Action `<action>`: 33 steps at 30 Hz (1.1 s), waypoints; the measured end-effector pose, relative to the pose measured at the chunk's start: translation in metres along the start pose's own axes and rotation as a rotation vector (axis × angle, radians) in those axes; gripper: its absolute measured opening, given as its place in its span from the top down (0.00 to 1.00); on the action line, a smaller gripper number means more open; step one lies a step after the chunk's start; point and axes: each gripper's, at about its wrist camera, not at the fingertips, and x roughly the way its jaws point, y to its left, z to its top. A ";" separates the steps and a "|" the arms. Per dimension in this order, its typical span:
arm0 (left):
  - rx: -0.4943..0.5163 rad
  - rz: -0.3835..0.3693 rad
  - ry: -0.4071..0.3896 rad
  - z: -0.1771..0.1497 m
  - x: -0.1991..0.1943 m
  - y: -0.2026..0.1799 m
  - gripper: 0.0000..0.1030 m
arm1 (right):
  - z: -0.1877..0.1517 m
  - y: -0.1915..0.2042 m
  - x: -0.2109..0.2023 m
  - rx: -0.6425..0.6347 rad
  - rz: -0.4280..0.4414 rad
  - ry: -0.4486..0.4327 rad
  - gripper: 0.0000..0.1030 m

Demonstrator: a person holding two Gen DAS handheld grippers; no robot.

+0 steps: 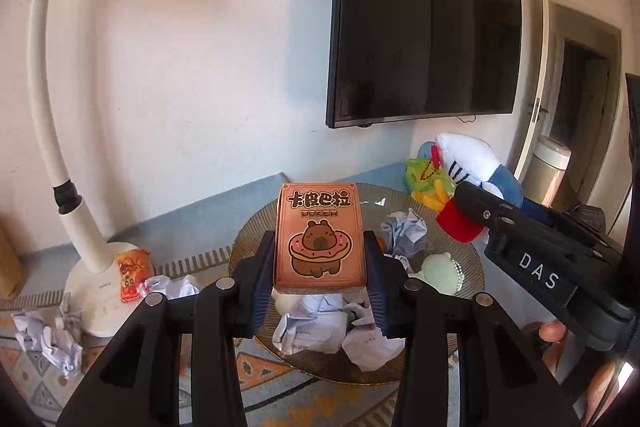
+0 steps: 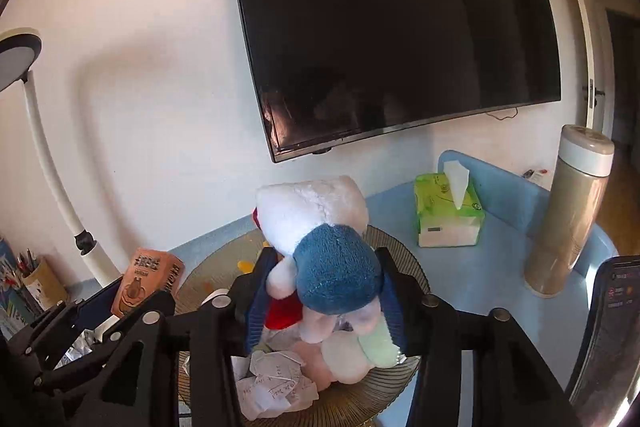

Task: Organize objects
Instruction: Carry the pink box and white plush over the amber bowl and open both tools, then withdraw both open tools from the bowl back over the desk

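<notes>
My left gripper (image 1: pixel 320 259) is shut on an orange capybara poker card box (image 1: pixel 319 239) and holds it above a round glass tray (image 1: pixel 472 267). The box also shows in the right wrist view (image 2: pixel 146 281). My right gripper (image 2: pixel 326 301) is shut on a white and blue plush toy (image 2: pixel 336 267) and holds it over the same tray (image 2: pixel 404 247). The right gripper shows in the left wrist view (image 1: pixel 520 243) at the right, with the plush (image 1: pixel 468 163) at its tip.
Crumpled papers (image 1: pixel 328 327) and a pale green plush (image 1: pixel 440 271) lie in the tray. A white desk lamp (image 1: pixel 92 267), an orange packet (image 1: pixel 132 267), a tissue box (image 2: pixel 448 215), a thermos (image 2: pixel 568 211), a pen holder (image 2: pixel 36 279) and a phone (image 2: pixel 604 339) stand around it.
</notes>
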 end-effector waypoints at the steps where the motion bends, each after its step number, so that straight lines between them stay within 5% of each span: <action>1: 0.002 -0.008 0.015 -0.002 0.007 0.001 0.48 | -0.001 -0.001 0.004 0.003 0.011 0.012 0.36; 2: -0.002 -0.017 0.034 -0.004 0.012 0.003 0.28 | -0.004 -0.002 0.006 0.000 0.013 0.017 0.36; 4: -0.025 -0.024 0.040 -0.012 0.012 0.012 0.14 | -0.010 -0.005 0.004 -0.015 0.010 0.021 0.36; 11: -0.069 0.024 0.039 -0.033 -0.041 0.050 0.13 | -0.022 -0.008 -0.030 0.021 0.082 0.036 0.35; 16: -0.157 0.089 -0.013 -0.049 -0.108 0.092 0.13 | -0.029 0.041 -0.067 -0.066 0.184 0.028 0.33; 20: -0.225 0.173 -0.050 -0.059 -0.160 0.125 0.12 | -0.055 0.088 -0.087 -0.119 0.305 0.048 0.10; 23: -0.281 0.234 -0.043 -0.084 -0.182 0.151 0.01 | -0.100 0.121 -0.083 -0.177 0.381 0.084 0.07; 28: -0.323 0.340 0.083 -0.157 -0.167 0.190 0.01 | -0.167 0.156 -0.050 -0.327 0.289 0.154 0.07; 32: -0.400 0.322 0.120 -0.186 -0.163 0.209 0.01 | -0.169 0.156 -0.051 -0.339 0.286 0.142 0.00; 33: -0.411 0.308 0.078 -0.184 -0.169 0.209 0.01 | -0.170 0.157 -0.048 -0.347 0.273 0.159 0.00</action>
